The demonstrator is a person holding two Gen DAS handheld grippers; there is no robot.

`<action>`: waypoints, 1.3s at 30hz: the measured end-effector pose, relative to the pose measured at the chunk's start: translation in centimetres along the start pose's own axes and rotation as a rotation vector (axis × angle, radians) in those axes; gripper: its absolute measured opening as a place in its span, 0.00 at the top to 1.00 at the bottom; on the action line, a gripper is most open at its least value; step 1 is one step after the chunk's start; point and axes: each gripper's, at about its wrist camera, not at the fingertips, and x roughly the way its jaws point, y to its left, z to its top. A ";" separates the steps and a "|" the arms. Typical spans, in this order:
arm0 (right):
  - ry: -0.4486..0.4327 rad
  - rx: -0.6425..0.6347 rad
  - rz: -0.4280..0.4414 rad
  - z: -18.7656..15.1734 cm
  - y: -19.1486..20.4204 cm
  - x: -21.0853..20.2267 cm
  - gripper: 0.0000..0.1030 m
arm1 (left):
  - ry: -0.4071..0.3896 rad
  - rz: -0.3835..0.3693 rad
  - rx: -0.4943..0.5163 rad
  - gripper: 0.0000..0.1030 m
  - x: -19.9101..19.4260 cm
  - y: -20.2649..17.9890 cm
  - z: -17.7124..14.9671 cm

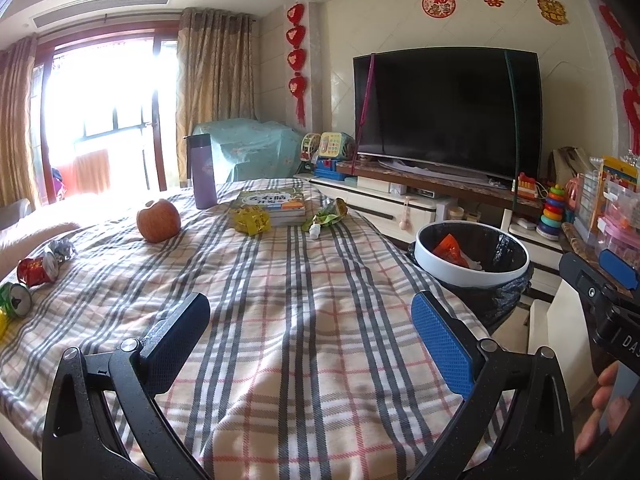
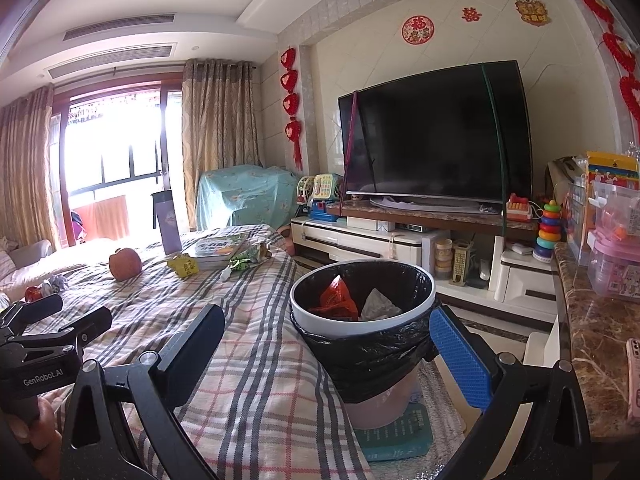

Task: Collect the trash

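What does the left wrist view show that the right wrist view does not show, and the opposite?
Only the left wrist view shows the green can at the table's near left edge. Only the right wrist view shows the bin's pink body, the teal mat under it, and a pink phone on the marble counter. Both show the apple, the books, the yellow wrapper and the trash bin. Both grippers, left gripper and right gripper, are open and empty.

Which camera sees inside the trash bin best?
The right wrist view. The trash bin sits close and central there, showing a red wrapper and crumpled paper inside. The left wrist view shows the bin farther off at the right, mostly its rim and the wrapper.
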 end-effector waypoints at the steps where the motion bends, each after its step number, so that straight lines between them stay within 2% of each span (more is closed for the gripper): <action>1: -0.001 0.000 0.000 0.0 0.0 0.0 0.00 | 0.001 -0.001 0.000 0.00 0.0 0.0 0.0; 39: 0.014 0.014 0.016 0.1 0.4 0.0 0.00 | 0.009 -0.013 0.003 0.00 0.2 0.2 -0.4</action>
